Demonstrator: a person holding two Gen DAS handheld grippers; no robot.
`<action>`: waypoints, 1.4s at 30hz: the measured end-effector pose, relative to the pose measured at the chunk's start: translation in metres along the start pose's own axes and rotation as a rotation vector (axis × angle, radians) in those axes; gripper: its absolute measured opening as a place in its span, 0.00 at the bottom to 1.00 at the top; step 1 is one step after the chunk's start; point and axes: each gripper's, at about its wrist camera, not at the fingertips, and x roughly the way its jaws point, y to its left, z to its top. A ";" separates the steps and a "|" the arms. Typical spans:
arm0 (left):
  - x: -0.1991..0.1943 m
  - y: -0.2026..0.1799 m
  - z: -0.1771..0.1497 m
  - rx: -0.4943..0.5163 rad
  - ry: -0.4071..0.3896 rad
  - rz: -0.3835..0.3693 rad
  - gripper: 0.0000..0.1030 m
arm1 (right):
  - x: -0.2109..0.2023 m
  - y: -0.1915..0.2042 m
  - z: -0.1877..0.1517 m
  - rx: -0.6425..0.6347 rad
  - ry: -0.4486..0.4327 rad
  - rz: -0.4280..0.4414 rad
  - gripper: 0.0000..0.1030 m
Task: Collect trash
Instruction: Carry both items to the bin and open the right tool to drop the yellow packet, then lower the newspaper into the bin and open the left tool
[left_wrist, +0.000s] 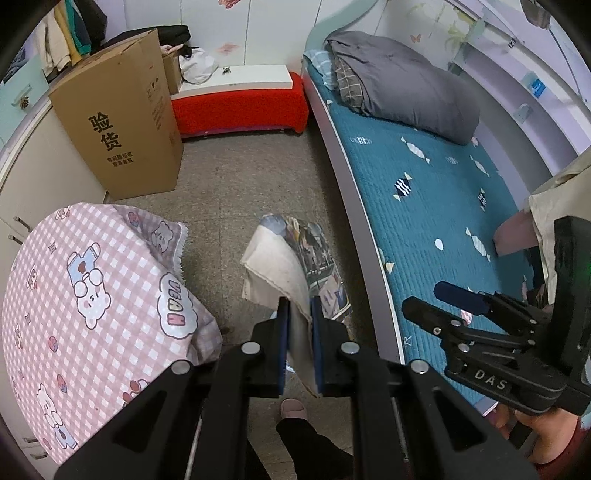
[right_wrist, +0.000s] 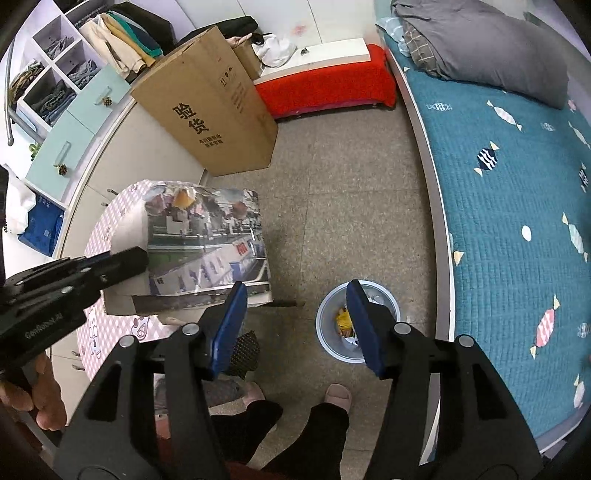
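Printed paper sheet (left_wrist: 295, 258) hangs pinched in left gripper (left_wrist: 299, 306), pads pressed together on its lower corner, above the floor; in the right wrist view it sits at 10 o'clock over the table edge. Right gripper (right_wrist: 295, 295) spread, nothing between its pads. Small blue trash bin (right_wrist: 328, 314) on the floor at 5 o'clock from the sheet, with yellow scraps inside. Speckled grey floor (right_wrist: 351, 184). Pink checked tablecloth (left_wrist: 92, 295) at 9 o'clock. Cardboard box (right_wrist: 207, 110) at 11. Red bench (right_wrist: 332, 88) at 12. Bed with teal quilt (right_wrist: 517, 184) at 3, grey duvet on top. Person's slippered feet at 6.
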 end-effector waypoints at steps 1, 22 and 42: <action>0.001 -0.002 0.000 0.004 0.002 0.000 0.11 | -0.002 0.000 0.000 0.003 -0.004 0.001 0.54; 0.037 -0.041 -0.007 0.088 0.110 -0.007 0.11 | -0.026 -0.039 -0.018 0.103 -0.043 -0.016 0.59; 0.085 -0.081 -0.002 0.160 0.207 -0.019 0.20 | -0.033 -0.084 -0.032 0.221 -0.061 -0.043 0.64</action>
